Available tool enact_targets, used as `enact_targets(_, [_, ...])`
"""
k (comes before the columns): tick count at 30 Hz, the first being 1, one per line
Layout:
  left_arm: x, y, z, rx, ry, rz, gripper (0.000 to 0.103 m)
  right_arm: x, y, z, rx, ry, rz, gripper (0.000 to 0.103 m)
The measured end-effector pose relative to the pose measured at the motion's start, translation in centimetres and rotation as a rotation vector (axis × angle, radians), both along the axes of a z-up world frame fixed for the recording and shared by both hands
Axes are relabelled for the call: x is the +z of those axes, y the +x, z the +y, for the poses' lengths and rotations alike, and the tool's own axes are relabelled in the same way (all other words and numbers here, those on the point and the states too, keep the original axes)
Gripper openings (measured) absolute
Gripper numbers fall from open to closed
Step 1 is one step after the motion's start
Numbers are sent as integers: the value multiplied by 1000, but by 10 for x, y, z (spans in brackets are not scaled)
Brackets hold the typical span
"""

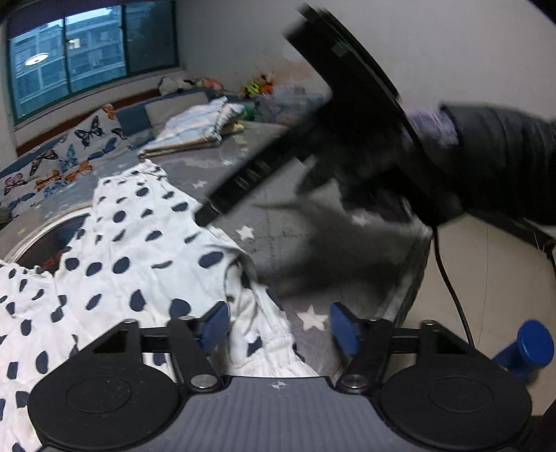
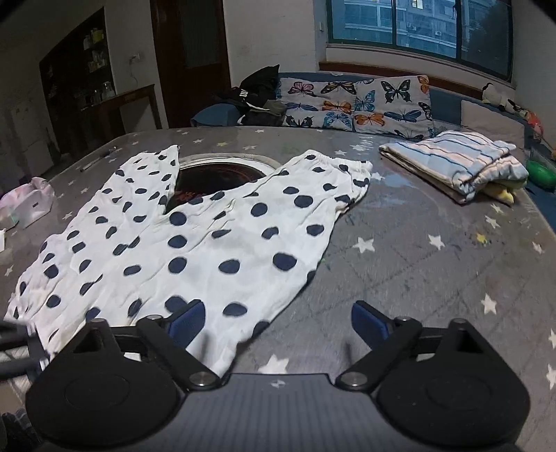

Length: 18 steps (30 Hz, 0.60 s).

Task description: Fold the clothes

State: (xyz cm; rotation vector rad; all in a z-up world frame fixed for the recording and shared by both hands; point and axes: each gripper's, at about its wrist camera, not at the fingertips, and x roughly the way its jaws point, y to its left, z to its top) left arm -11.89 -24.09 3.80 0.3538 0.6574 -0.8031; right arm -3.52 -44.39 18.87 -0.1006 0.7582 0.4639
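A pair of white trousers with dark blue dots [image 2: 194, 236] lies spread flat on a grey table cover printed with stars [image 2: 417, 264], its two legs reaching away from the tongs and parting around a round dark opening with a metal rim [image 2: 222, 174] set in the table. The right tongs [image 2: 278, 325] hover low over the near edge of the cloth with their blue pads wide apart; the left pad [image 2: 186, 323] stands over the trousers' near hem and the right pad over bare table cover, and nothing is gripped between them. The left tongs [image 1: 279, 328] are about half open, with a gathered, elastic edge of the dotted trousers [image 1: 139, 250] lying between the two blue pads [image 1: 215, 325]; the pads stand clear of the cloth on both sides, so they do not pinch it, though whether the left pad brushes it cannot be told. Ahead and to the right of the left tongs, the other tool's black body [image 1: 347, 114] crosses the view, blurred, held by an arm in a dark sleeve [image 1: 504, 156]. Well beyond the right tongs, to the right, a folded striped blue and white cloth [image 2: 458, 163] rests on the table, apart from the trousers. Behind the table, butterfly-print cushions [image 2: 361, 104] lean under a window [image 2: 417, 24], with a heap of dark clothes [image 2: 260, 94] to their left. Far left of the right tongs, a pale pink pack [image 2: 26, 201] sits at the table's edge.
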Motion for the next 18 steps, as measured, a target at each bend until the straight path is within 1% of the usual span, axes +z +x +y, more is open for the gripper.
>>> enact_targets(1, [-3, 2, -1, -1, 8, 11, 54, 1, 5, 0, -1, 4, 8, 82])
enact_targets(2, [-5, 3, -1, -4, 3, 25, 51, 1, 10, 1, -1, 8, 15, 80])
enact_targets(4, [-6, 7, 2, -4, -14, 45, 44, 2, 19, 1, -8, 15, 28, 72])
enact_targets(6, [-5, 10, 5, 3, -21, 50, 25, 3, 35, 0, -22, 28, 42, 68])
enact_targets(7, [-4, 13, 7, 8, -33, 64, 21, 3, 41, -1, -27, 36, 46, 63])
enact_targets(9, [-3, 20, 14, 14, -70, 104, 14, 4, 57, -4, -48, 58, 58, 58])
enact_targets(11, [-1, 25, 22, 16, -110, 134, 13, 5, 73, -6, -73, 72, 61, 56])
enact_targets(13, [1, 27, 28, 17, -141, 153, 13, 5, 92, -8, -102, 78, 59, 50])
enact_targets(18, [5, 31, 37, 12, -199, 188, 13, 0, 141, -12, -165, 94, 79, 45])
